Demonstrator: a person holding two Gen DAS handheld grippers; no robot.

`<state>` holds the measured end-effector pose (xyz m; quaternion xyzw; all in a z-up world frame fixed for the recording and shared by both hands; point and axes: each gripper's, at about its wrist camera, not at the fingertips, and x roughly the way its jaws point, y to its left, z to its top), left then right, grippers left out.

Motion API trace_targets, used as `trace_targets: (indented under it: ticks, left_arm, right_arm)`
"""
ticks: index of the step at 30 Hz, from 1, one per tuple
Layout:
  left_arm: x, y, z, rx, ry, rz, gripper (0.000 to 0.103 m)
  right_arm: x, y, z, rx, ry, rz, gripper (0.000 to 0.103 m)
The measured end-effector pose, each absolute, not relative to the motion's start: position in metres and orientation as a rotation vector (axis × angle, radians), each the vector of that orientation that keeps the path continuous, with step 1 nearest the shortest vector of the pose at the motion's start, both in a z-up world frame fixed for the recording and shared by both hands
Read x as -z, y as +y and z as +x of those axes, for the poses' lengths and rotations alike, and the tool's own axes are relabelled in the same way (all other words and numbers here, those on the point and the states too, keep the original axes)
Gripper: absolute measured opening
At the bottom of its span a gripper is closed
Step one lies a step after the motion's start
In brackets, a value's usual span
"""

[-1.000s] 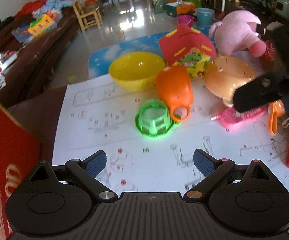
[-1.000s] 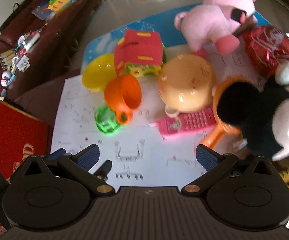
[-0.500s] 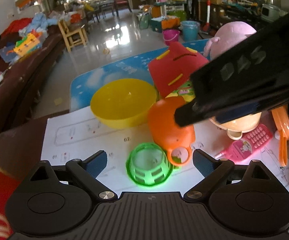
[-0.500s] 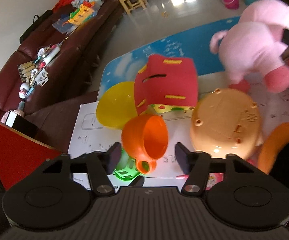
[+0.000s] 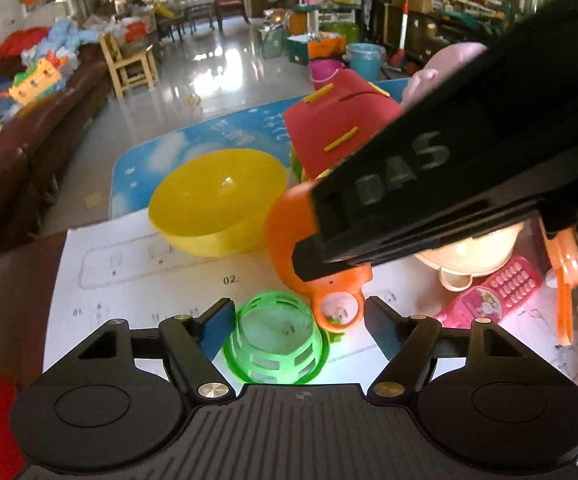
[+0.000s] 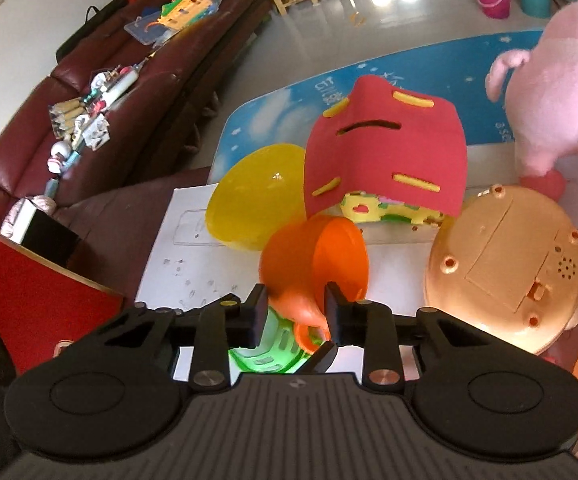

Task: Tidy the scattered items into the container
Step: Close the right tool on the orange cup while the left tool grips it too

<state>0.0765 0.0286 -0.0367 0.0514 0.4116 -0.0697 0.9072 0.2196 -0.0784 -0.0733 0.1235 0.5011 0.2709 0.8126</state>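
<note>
Right gripper (image 6: 295,312) closing around an orange cup (image 6: 313,256), perhaps touching; left gripper (image 5: 299,320), closing too, straddles a green basket (image 5: 275,344).

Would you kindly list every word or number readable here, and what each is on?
"DAS": on the black right gripper body.
"02.": on the white instruction sheet.
"01": same sheet, small and faint.
White characters on the blue mat: too blurred to read.
</note>
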Motion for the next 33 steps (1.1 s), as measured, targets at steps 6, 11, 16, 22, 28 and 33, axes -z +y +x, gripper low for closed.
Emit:
trace_targets:
  ticks: [6,11,16,22,28,33]
  left_arm:
    - [0.039,0.029,0.053,0.215,0.871,0.115,0.071]
    - [0.037,0.03,0.038,0.23,0.891,0.078,0.075]
    - [0.036,0.025,0.013,0.29,0.914,0.05,0.074]
    - [0.029,0.012,-0.027,0.39,0.921,0.062,0.076]
    - [0.018,0.011,-0.059,0.402,0.882,0.06,0.077]
    - [0.006,0.018,-0.062,0.299,0.835,0.074,0.077]
  right_arm:
    - [0.073,-0.077,0.197,-0.65,1.132,0.276,0.028]
    - [0.069,-0.084,0.181,-0.653,1.148,0.287,0.029]
    - [0.067,-0.092,0.165,-0.657,1.205,0.311,0.032]
    - [0.067,-0.107,0.132,-0.7,1.304,0.37,0.035]
    - [0.054,-0.133,0.102,-0.713,1.296,0.404,0.047]
    - [0.051,-0.153,0.09,-0.649,1.251,0.393,0.051]
